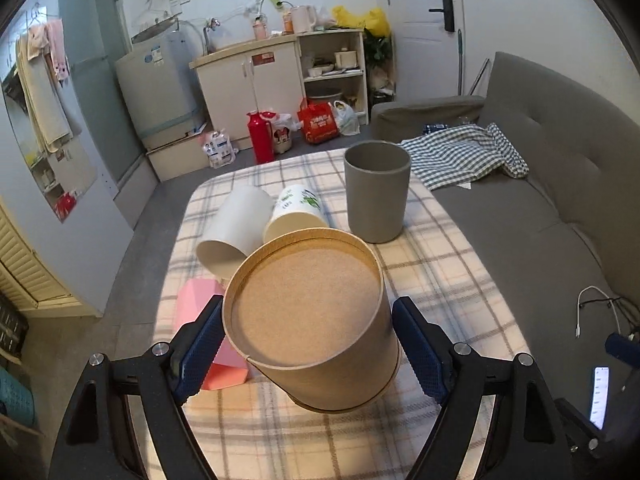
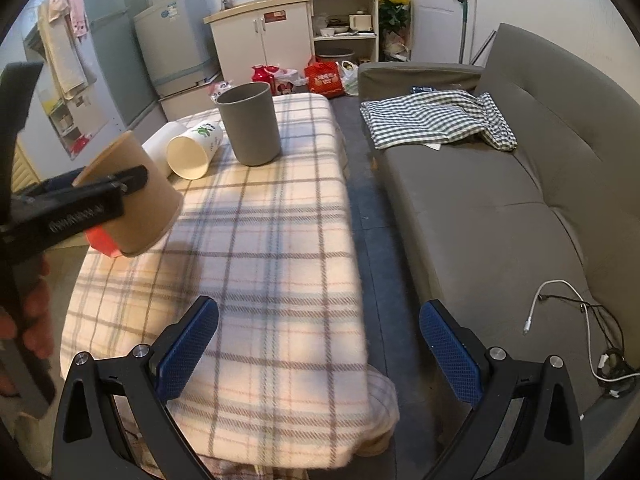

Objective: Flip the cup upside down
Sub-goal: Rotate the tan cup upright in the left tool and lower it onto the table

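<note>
A brown paper cup (image 1: 316, 320) is upside down, its recessed base up and tilted, between the blue pads of my left gripper (image 1: 310, 344). The pads sit on both of its sides; the right pad shows a thin gap. In the right wrist view the same cup (image 2: 136, 196) is held in the left gripper's fingers (image 2: 100, 188), with its rim low over the plaid table (image 2: 260, 240). My right gripper (image 2: 320, 344) is open and empty above the table's near right edge.
A grey cup (image 1: 376, 192) stands upright at the table's far side. A white cup (image 1: 236, 232) and a green-printed paper cup (image 1: 296, 212) lie on their sides. A pink block (image 1: 200, 308) lies by the left finger. A grey sofa (image 2: 500, 184) with a checked cloth is on the right.
</note>
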